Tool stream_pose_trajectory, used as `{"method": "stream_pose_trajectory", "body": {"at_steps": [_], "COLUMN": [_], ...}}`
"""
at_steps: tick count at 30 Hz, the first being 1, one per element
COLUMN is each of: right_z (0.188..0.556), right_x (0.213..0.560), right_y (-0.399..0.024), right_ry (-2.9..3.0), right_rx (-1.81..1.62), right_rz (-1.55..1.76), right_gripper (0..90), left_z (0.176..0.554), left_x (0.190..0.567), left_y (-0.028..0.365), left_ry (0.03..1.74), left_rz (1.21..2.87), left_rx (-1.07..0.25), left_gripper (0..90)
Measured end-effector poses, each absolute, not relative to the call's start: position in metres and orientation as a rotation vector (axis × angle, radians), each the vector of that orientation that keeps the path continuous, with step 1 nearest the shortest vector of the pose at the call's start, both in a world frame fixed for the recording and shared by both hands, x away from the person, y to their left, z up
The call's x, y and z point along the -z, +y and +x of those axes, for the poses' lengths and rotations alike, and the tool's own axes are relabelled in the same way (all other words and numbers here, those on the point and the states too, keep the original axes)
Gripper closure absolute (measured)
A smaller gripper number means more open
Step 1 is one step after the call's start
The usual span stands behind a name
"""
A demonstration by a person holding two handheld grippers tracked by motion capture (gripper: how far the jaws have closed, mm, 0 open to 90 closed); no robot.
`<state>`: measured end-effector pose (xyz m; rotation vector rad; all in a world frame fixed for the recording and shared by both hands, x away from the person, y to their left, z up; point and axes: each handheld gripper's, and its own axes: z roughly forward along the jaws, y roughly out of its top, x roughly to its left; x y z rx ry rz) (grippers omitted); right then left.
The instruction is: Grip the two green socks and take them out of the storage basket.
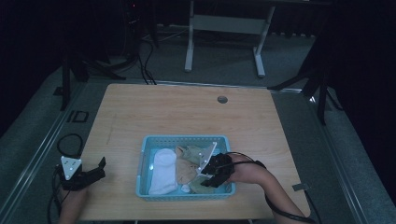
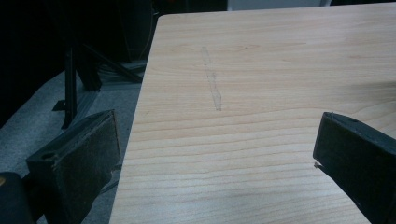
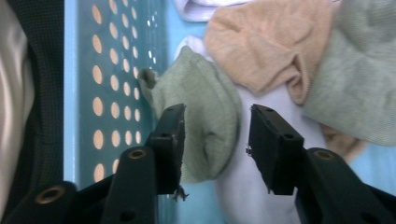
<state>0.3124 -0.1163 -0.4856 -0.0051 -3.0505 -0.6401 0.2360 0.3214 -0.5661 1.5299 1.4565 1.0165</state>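
While the wooden table (image 1: pixel 187 112) is lying mostly bare, a light blue perforated basket (image 1: pixel 145 144) is sitting near its front edge, a little right of centre. Socks are lying heaped inside it: a white sock (image 1: pixel 163 171) is stretching along the left side, a peach sock (image 1: pixel 184 170) is bunching in the middle, and pale green ones are showing toward the back and right.

The right gripper (image 1: pixel 210 179) is reaching down into the basket's right half, its grey plate tilting up toward the back, the person's forearm coming in from the lower right. In the right gripper view its jaws are standing parted, straddling a green sock (image 3: pixel 201 116); the left jaw is pressing against the fabric's edge while the right jaw is sitting just clear of it, over a white sock (image 3: pixel 261 182) underneath. Nothing is clamped yet. The peach sock (image 3: pixel 271 42) and another green sock (image 3: pixel 359 79) are lying just beyond, and the basket's dotted wall (image 3: pixel 116 93) is running along the left of that view.

The left gripper (image 1: pixel 95 170) is hovering at the table's front-left corner, well apart from the basket. In the left gripper view its jaws are spread wide over the table edge (image 2: pixel 140 116), holding nothing; a faint scuff mark (image 2: pixel 212 81) is showing on the wood ahead.
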Motion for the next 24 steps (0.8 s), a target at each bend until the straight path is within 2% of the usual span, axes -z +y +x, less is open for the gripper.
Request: {"method": "stream_pose_trajectory", "body": {"at_steps": [4,5,7,8,13,24], "right_z": [0.312,0.312,0.312,0.312,0.309,0.306], "right_x": [0.490,0.493,0.493,0.492,0.487,0.467], "right_y": [-0.113,-0.112,-0.112,-0.113,-0.113,-0.117], "right_ry": [-3.059,-3.068,-3.079,-3.080,-3.086,-3.077], "right_rx": [0.602,0.596,0.597,0.598,0.594,0.686], "right_rz": [0.014,0.018,0.018,0.019,0.040,0.063], "right_gripper": [60.4,68.1,71.1,78.0,81.2,81.8], "left_z": [0.236,0.236,0.236,0.236,0.236,0.236], "left_x": [0.566,0.566,0.566,0.566,0.566,0.566], "left_y": [0.321,0.321,0.322,0.321,0.322,0.321], "left_ry": [1.457,1.457,1.457,1.459,1.462,1.464], "left_rz": [1.530,1.530,1.531,1.530,1.531,1.531], "left_rx": [-1.016,-1.016,-1.016,-1.015,-1.014,-1.017], "left_gripper": [0.4,0.4,0.4,0.4,0.4,0.4]}}
